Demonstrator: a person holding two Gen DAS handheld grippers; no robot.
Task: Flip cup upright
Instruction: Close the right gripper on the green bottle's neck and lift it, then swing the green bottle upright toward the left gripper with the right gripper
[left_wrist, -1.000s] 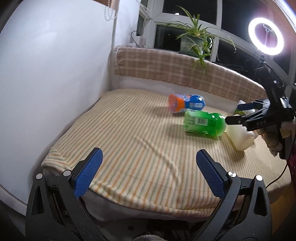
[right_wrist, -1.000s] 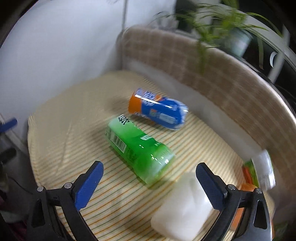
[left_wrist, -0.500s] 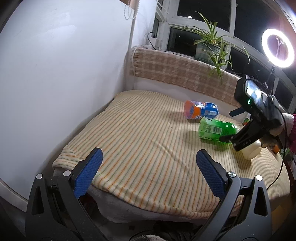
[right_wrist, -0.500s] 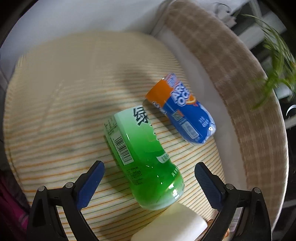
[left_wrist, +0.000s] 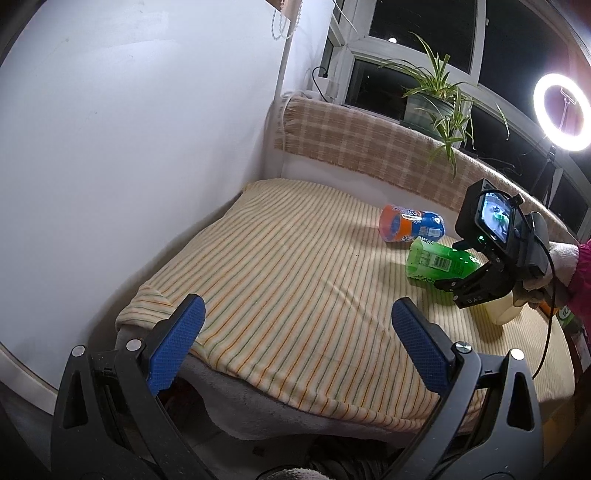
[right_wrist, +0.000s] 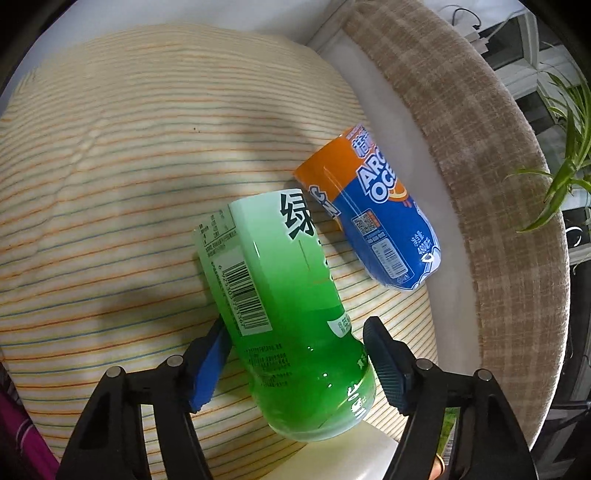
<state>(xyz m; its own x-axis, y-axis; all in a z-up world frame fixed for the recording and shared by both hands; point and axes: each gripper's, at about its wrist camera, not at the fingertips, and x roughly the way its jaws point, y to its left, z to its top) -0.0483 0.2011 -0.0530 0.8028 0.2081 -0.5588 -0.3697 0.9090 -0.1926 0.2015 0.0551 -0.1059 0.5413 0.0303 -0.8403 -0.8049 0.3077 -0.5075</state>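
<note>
Blue-padded fingers of the right gripper (right_wrist: 295, 360) now sit on either side of the green cup (right_wrist: 284, 314), down near its darker, rounded end; 0.5 s ago the 2 pads stood wide of it, with striped cloth showing between pad and plastic. The left-hand pad (right_wrist: 207, 363) touches the cup's wall by the barcode, and the other looks to be against the opposite side, so the jaws are closed in on the cup, though how firm the pinch is cannot be told. The green cup lies on its side on the striped blanket (right_wrist: 110, 147), its pale end pointing away from the gripper.

The left gripper (left_wrist: 295, 343) has its 2 fingers wide apart with nothing between them, above the near edge of the blanket, farther back from the cups than 1 s ago.

Counted: 2 cups on their sides, 1 green and 1 orange-and-blue cup (right_wrist: 373, 218), lying just beside each other, plus 1 white bottle (left_wrist: 504, 312) behind the green cup's base. 1 ring light (left_wrist: 561, 110) and 1 potted plant (left_wrist: 436, 99) stand by the window.

Writing: a large Chinese character "绿" and a barcode on the green cup; "ARC" and "OCE" in white letters and a QR code on the blue one.
</note>
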